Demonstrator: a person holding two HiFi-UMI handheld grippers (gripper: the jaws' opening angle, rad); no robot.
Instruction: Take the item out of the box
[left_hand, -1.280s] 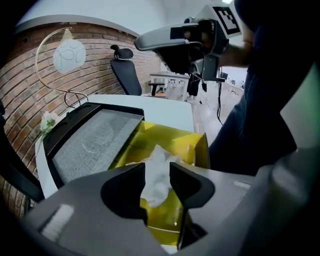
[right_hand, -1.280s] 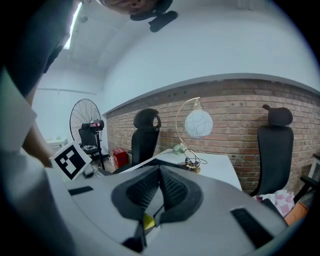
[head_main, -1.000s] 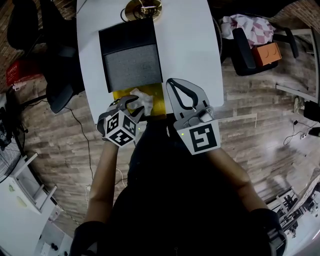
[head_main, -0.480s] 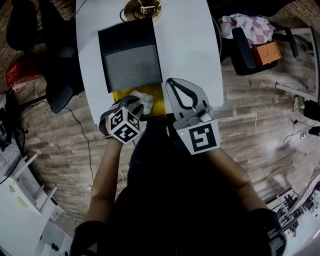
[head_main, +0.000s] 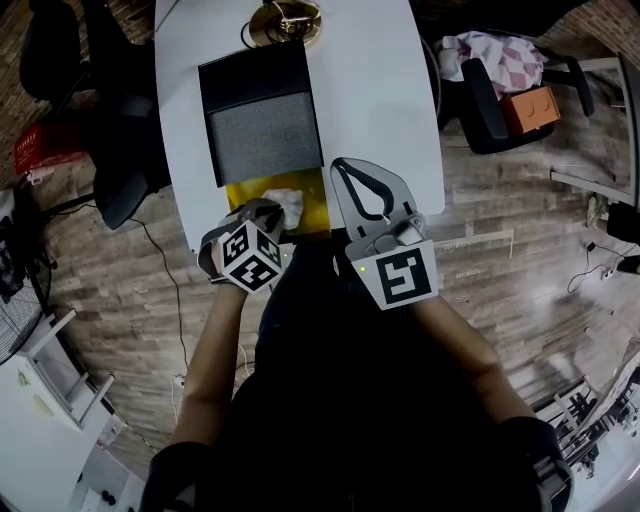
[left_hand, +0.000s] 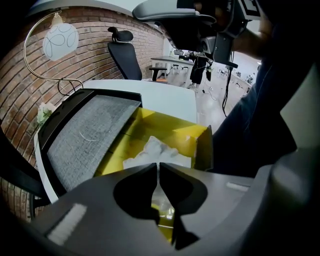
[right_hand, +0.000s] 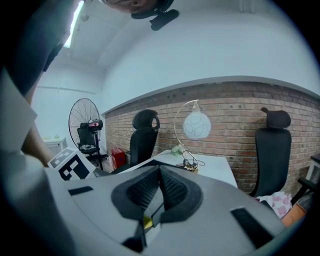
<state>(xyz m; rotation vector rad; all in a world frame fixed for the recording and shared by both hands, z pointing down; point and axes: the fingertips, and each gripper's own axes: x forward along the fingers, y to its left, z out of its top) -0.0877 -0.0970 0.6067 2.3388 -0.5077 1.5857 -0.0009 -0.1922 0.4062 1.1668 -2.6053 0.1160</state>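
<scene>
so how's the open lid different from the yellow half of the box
The lid is black with grey foam lining; the yellow half is yellow inside. The lid holds nothing; the yellow half holds a crumpled white item. Both lie open on the white table.

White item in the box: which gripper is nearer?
Left. The left gripper has just been closing its jaws on the white item; the right gripper is beside the box.

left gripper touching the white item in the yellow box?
Touching. In the left gripper view the left gripper, jaws just closed in, pinches the white item inside the yellow box.
</scene>
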